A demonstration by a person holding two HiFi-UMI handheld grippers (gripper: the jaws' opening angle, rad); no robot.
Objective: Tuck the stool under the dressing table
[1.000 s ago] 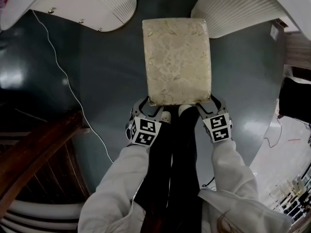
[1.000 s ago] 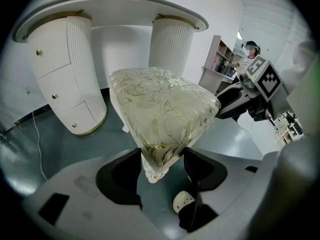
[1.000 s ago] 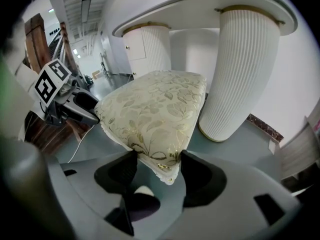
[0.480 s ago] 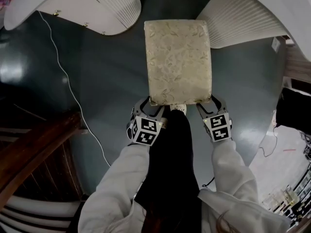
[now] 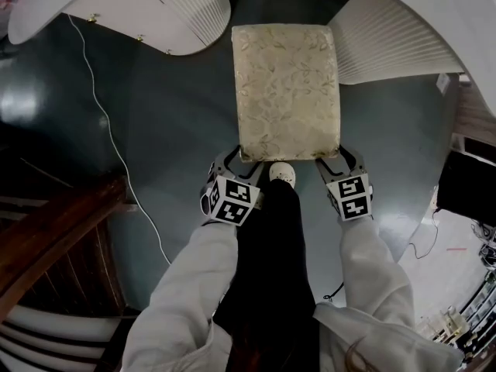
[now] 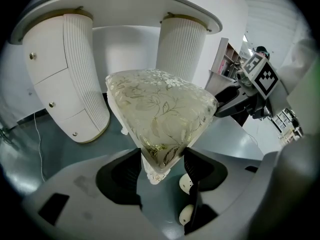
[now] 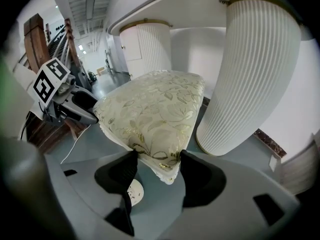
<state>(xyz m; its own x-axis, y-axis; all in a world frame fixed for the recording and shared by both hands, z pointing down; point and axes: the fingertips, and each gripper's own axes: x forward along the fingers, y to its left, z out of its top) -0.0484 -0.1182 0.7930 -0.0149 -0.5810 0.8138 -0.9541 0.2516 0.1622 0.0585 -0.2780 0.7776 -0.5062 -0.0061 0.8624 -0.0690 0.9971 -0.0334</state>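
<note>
You nudged the stool (image 5: 285,91) toward the table (image 5: 155,6); left gripper (image 5: 235,158) and right gripper (image 5: 341,158) each clamped a near corner. Its padding looked soft, so the corners seemed the firmest hold.

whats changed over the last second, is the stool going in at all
The stool has slid a little forward, farther into the gap between the two ribbed pedestals of the dressing table. The person has stepped after it: one shoe now shows at its near edge, where two showed before. Unchanged: the left gripper and right gripper stay clamped on the stool's near corners.
</note>
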